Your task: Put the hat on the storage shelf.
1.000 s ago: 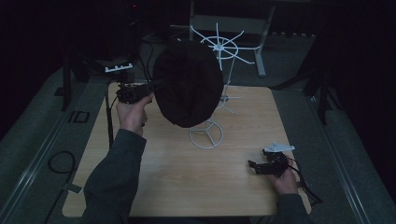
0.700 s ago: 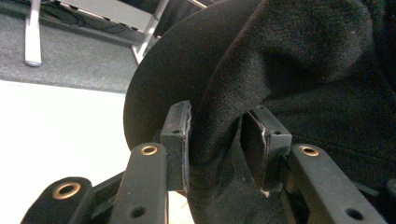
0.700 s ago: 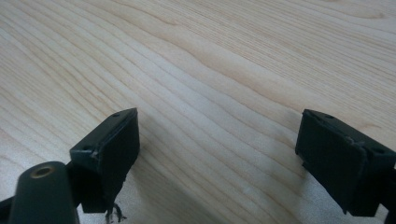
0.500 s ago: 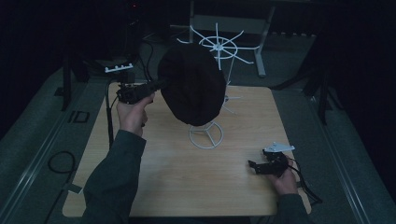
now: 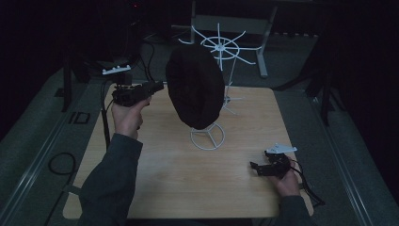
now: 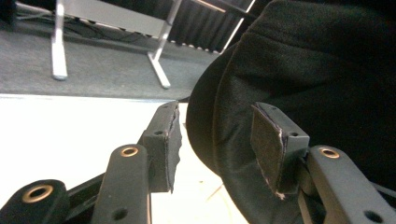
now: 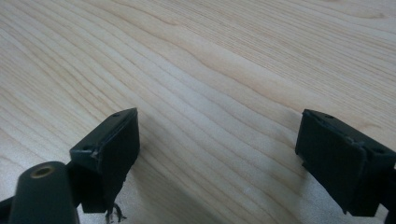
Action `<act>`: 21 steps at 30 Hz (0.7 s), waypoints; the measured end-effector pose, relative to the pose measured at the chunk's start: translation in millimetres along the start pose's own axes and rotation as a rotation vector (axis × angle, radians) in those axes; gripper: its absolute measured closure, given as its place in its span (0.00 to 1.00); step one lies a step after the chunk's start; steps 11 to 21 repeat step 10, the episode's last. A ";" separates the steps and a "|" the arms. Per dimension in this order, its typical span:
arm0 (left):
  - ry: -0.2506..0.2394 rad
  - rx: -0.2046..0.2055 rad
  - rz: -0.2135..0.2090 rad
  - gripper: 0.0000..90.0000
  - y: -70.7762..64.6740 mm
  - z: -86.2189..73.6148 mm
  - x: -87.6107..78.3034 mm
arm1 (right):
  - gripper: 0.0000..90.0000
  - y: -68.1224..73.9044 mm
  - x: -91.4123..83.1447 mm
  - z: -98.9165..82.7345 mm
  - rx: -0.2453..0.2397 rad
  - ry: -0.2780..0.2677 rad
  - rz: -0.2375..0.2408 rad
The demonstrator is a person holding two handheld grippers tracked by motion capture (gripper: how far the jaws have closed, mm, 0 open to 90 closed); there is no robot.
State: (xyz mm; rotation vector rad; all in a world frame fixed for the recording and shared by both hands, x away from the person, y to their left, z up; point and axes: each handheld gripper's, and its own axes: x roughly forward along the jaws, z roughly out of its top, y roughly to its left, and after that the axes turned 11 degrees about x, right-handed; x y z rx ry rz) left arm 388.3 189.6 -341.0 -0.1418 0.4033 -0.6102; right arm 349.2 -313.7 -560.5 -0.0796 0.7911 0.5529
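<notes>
Hanging on the white stand (image 5: pixel 208 136) at mid-table, the black hat (image 5: pixel 195 87) could slip off if the left gripper (image 6: pixel 219 140), jaws parted around its edge, tugs; the right gripper (image 7: pixel 243 158) rests wide open, empty.

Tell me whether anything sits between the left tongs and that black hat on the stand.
Nothing visible does. The left tongs are open right at the black hat, whose edge already lies between the jaws in the left gripper view. The right tongs rest open over the wooden table, away from the white wire stand.
</notes>
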 end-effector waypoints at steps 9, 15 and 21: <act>0.000 0.041 0.035 0.58 -2.7 -6.3 -8.9 | 0.15 0.1 -0.1 0.0 0.001 0.001 -0.001; 0.001 0.046 0.046 0.58 -2.3 -7.8 -10.0 | 0.15 0.0 -0.1 0.0 0.000 0.001 0.000; 0.001 0.046 0.046 0.58 -2.3 -7.8 -10.0 | 0.15 0.0 -0.1 0.0 0.000 0.001 0.000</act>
